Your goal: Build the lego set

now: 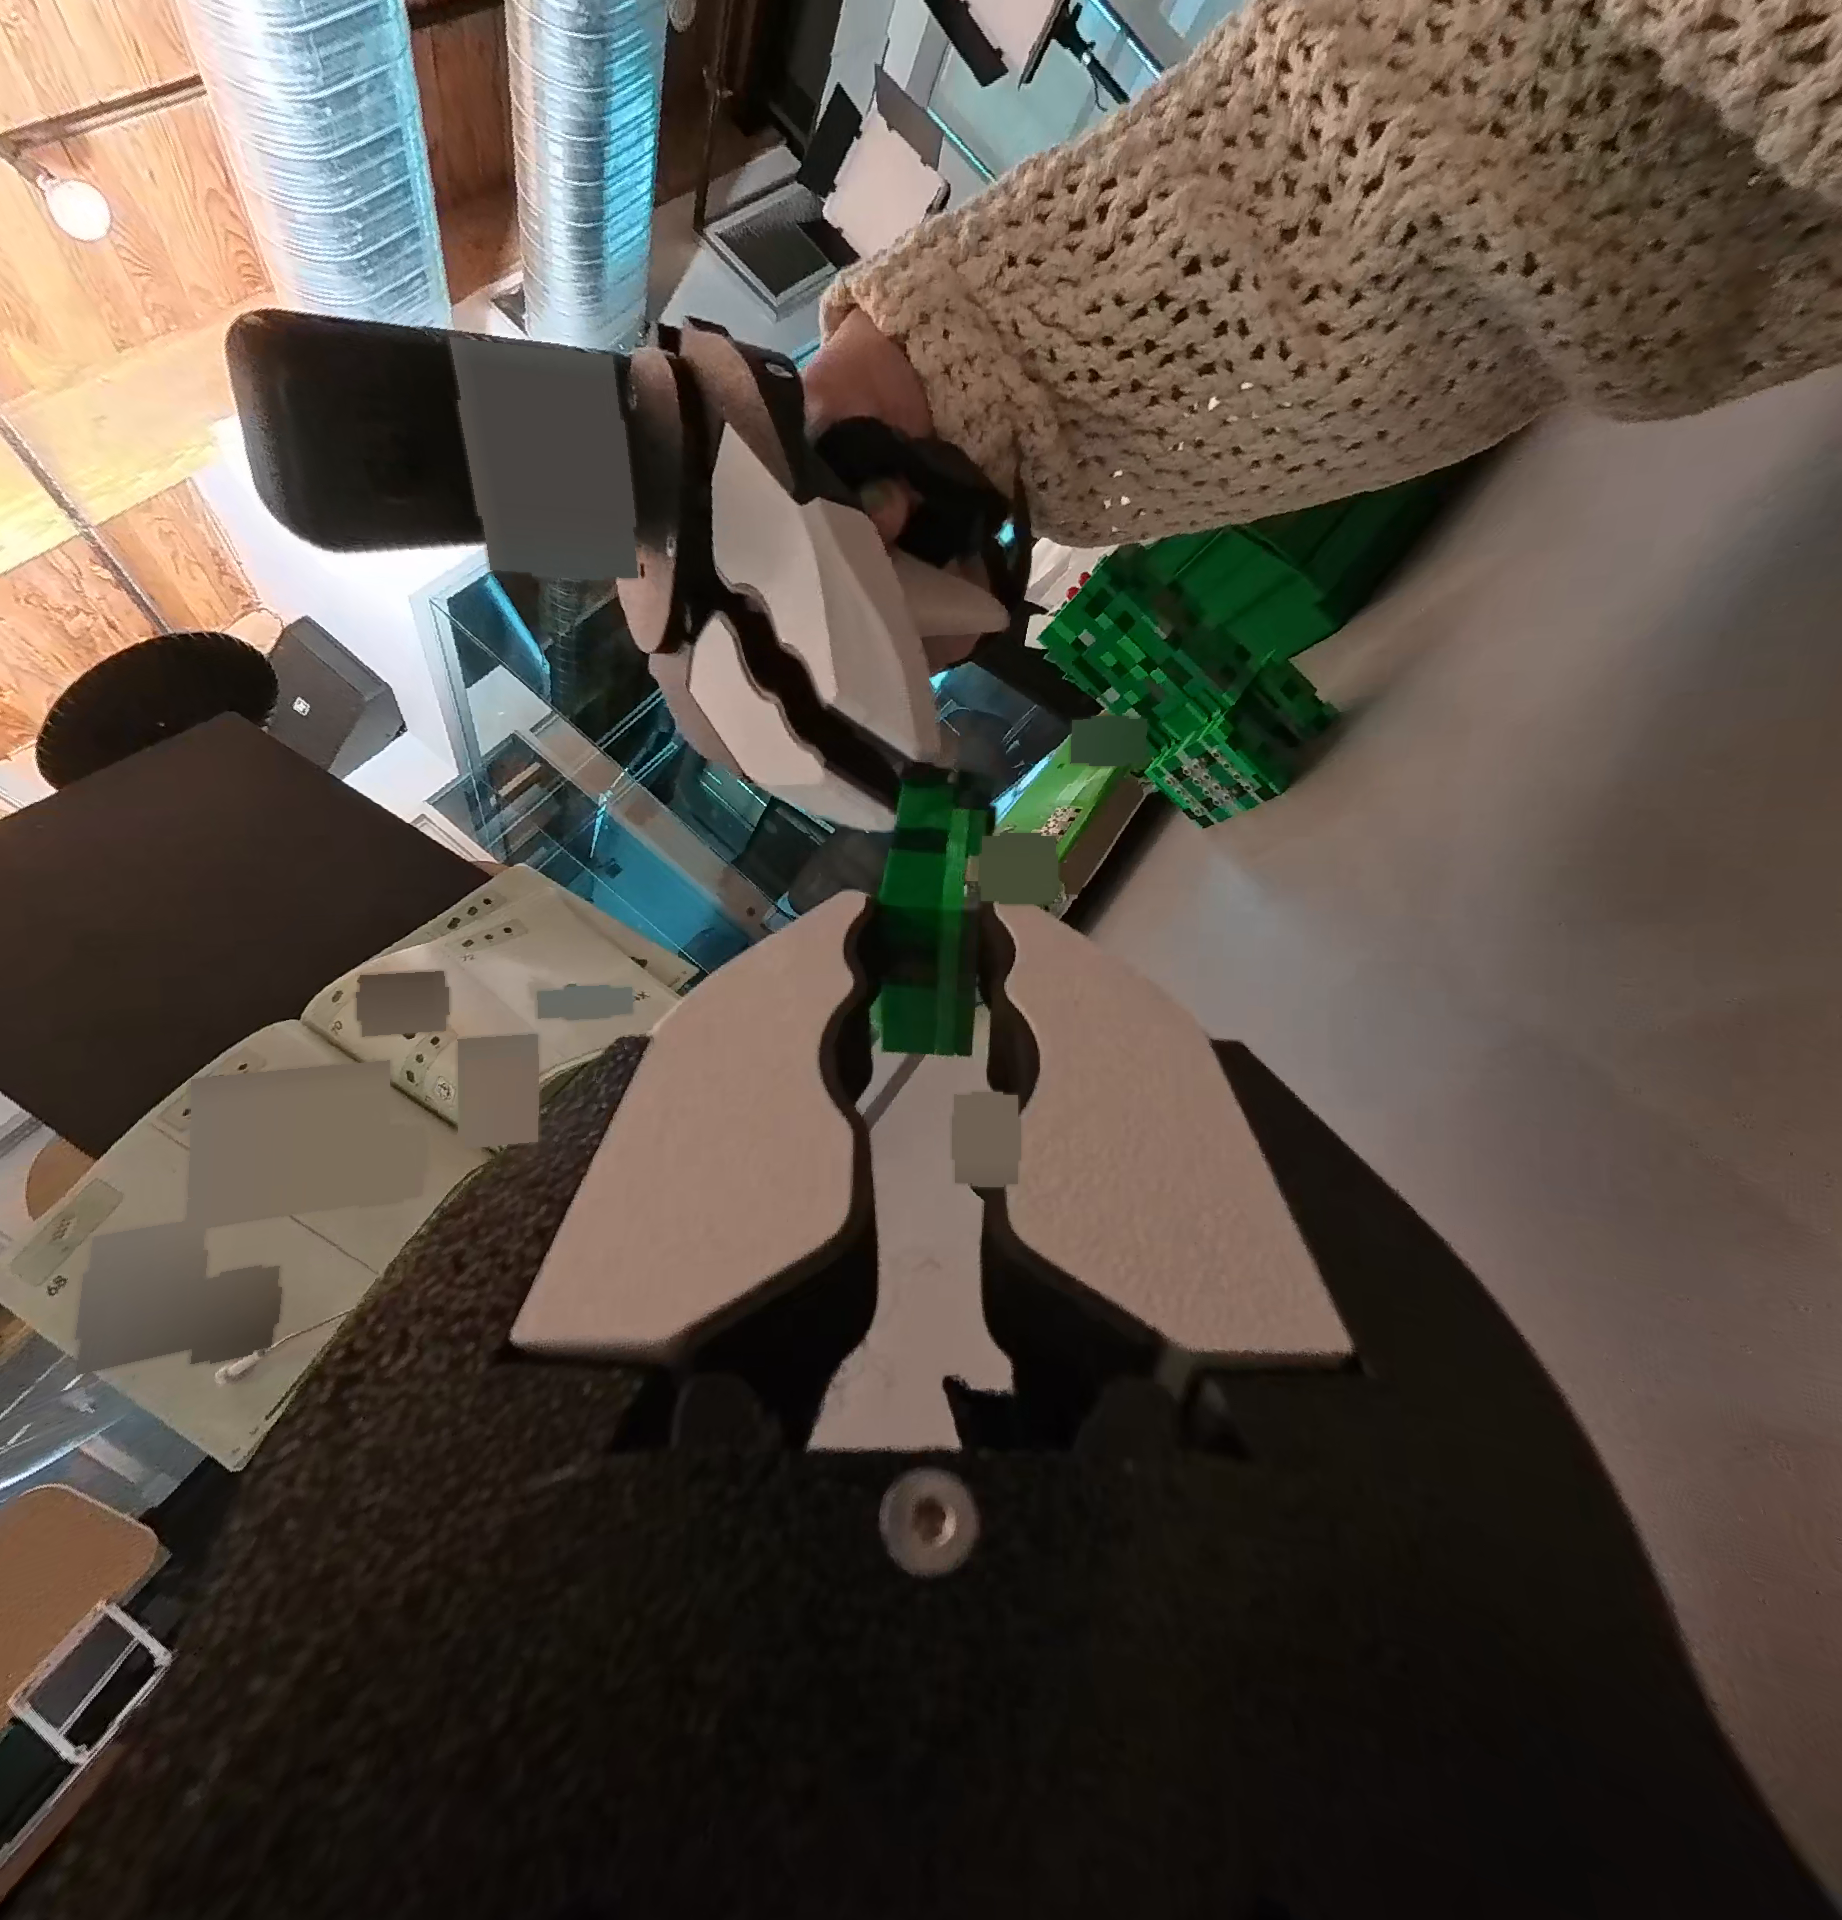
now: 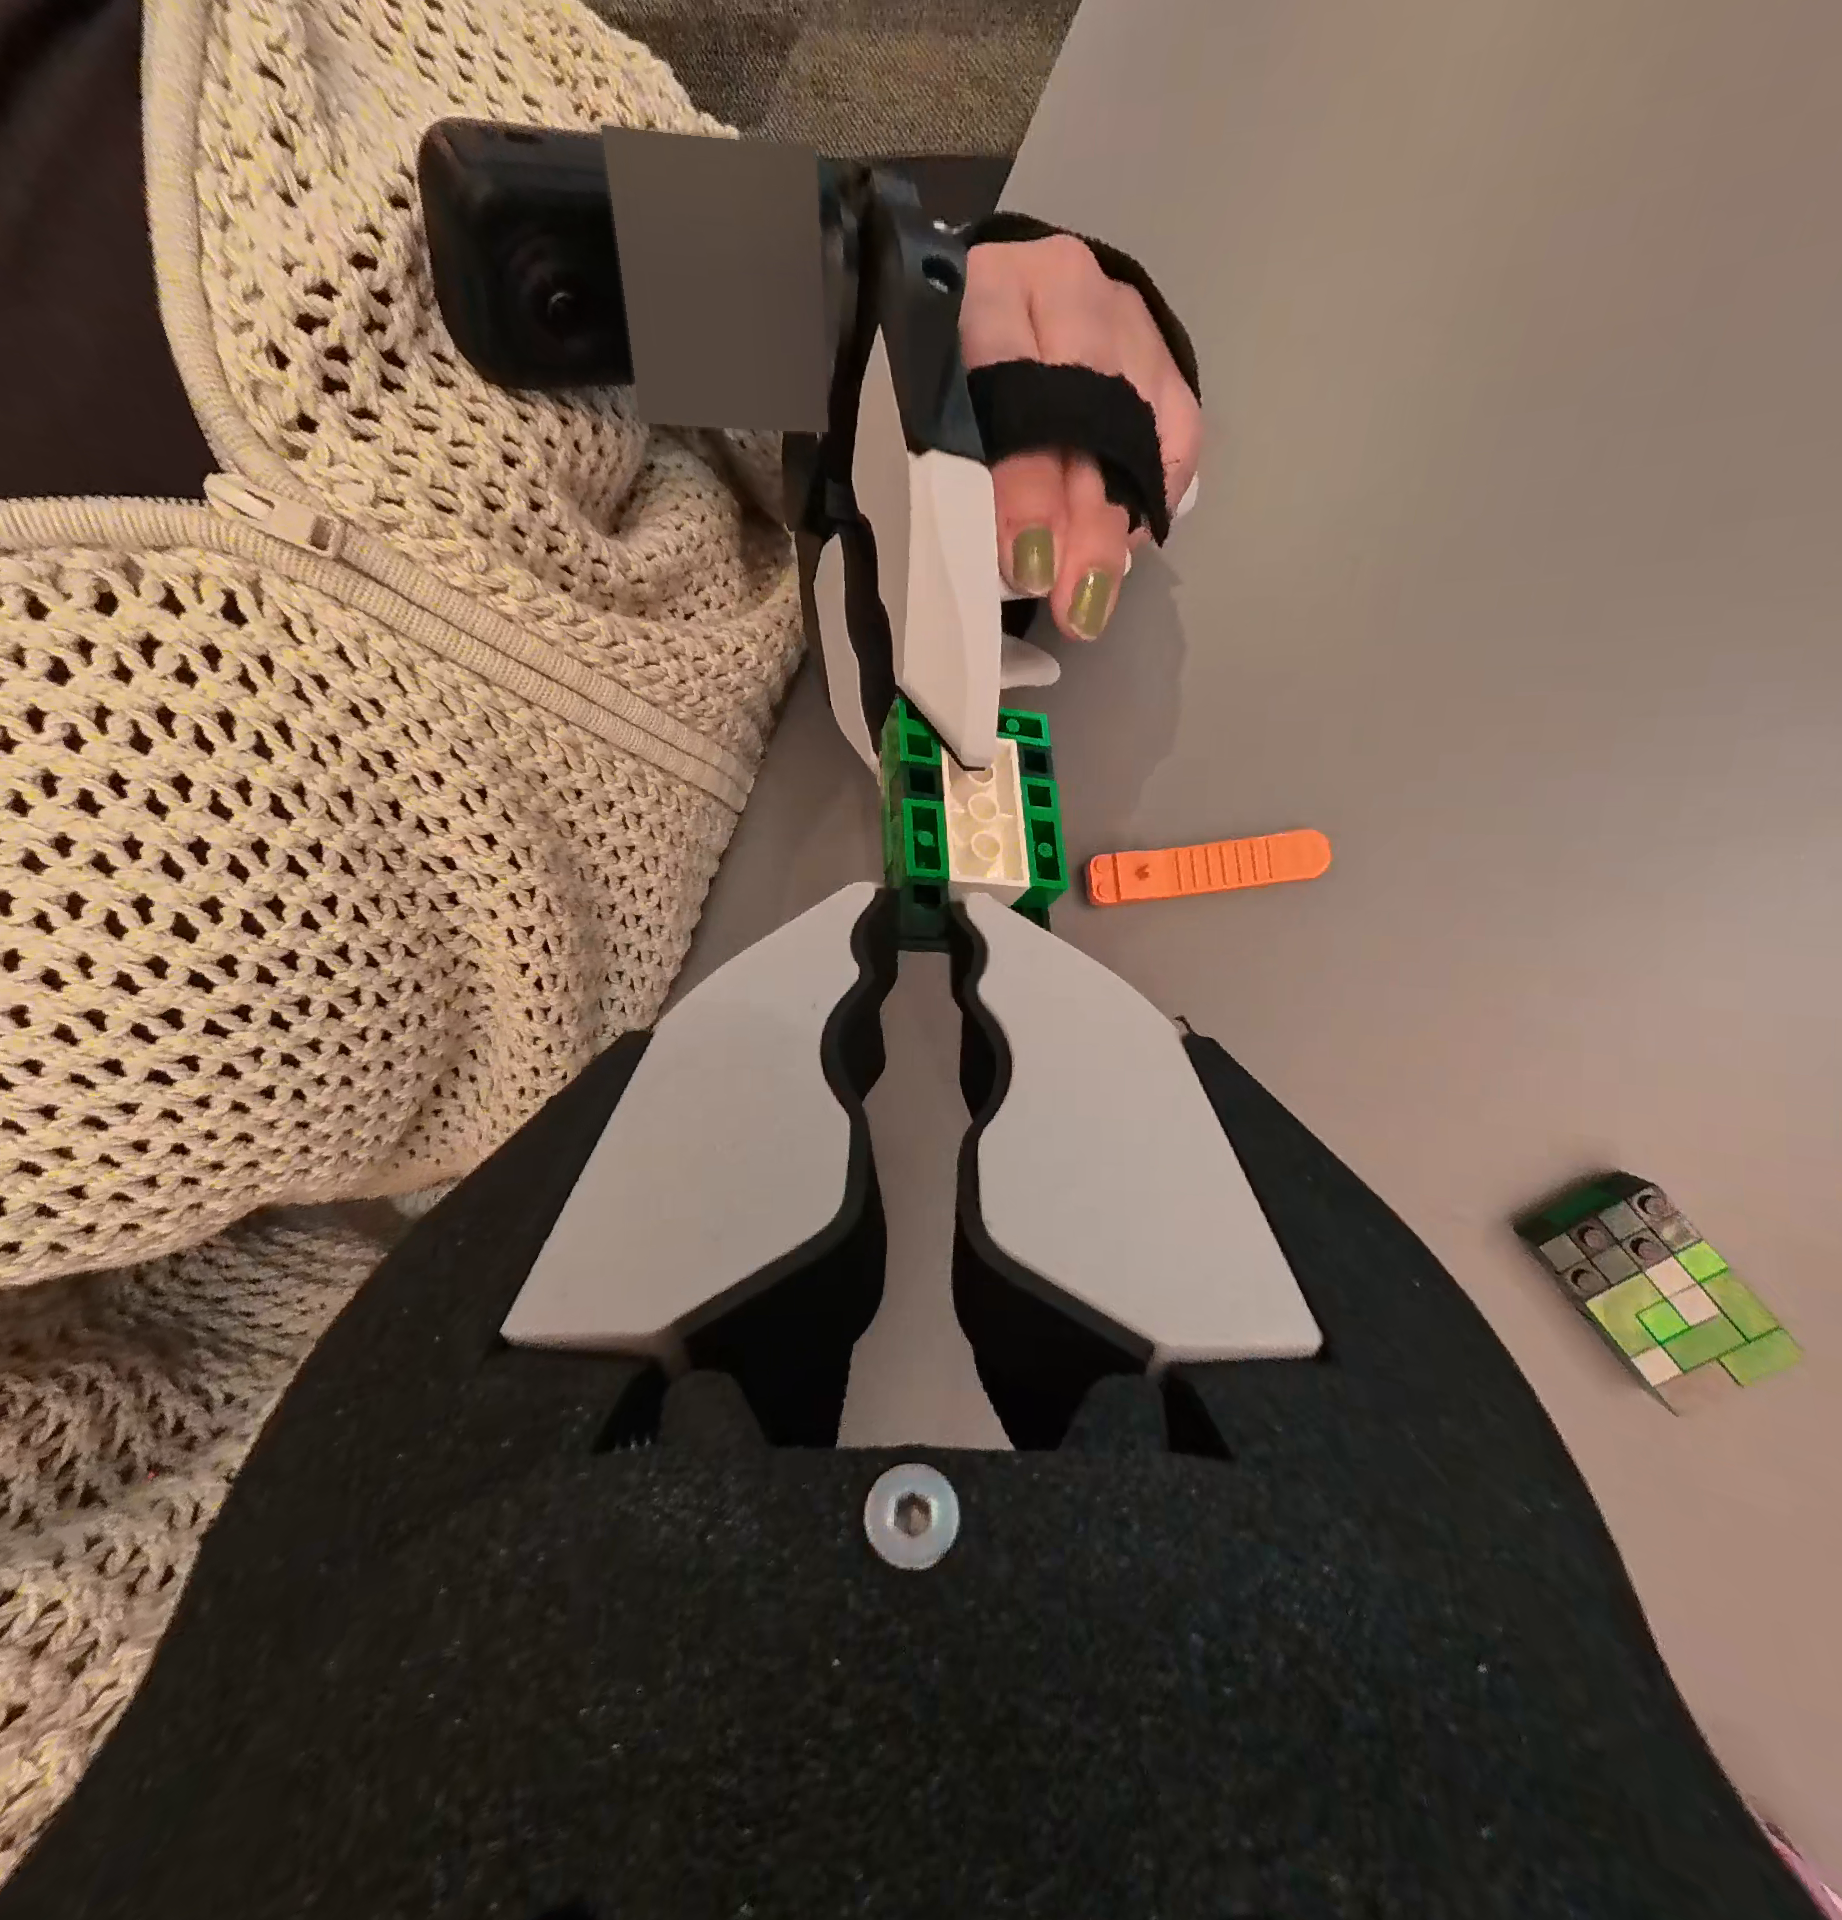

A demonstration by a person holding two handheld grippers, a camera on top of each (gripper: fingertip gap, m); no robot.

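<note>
A small green brick sub-assembly (image 1: pixel 922 935) with a white brick in its middle (image 2: pixel 979 821) is held in the air between both grippers. My left gripper (image 1: pixel 929 925) is shut on one end of it. My right gripper (image 2: pixel 922 920) is shut on the other end. In the left wrist view the right gripper (image 1: pixel 901 790) comes in from above and meets the piece. In the right wrist view the left gripper (image 2: pixel 943 743) comes in from above onto the piece's far end. A large green brick model (image 1: pixel 1208 665) stands on the grey table (image 1: pixel 1519 935).
An orange brick separator (image 2: pixel 1208 864) lies on the table (image 2: pixel 1468 520) just right of the held piece. A small green, white and grey tiled assembly (image 2: pixel 1655 1288) lies farther right. An open instruction booklet (image 1: pixel 304 1122) lies at the left. A knitted sleeve (image 1: pixel 1364 260) crosses above. My two grippers' fingertips are within a few centimetres of each other.
</note>
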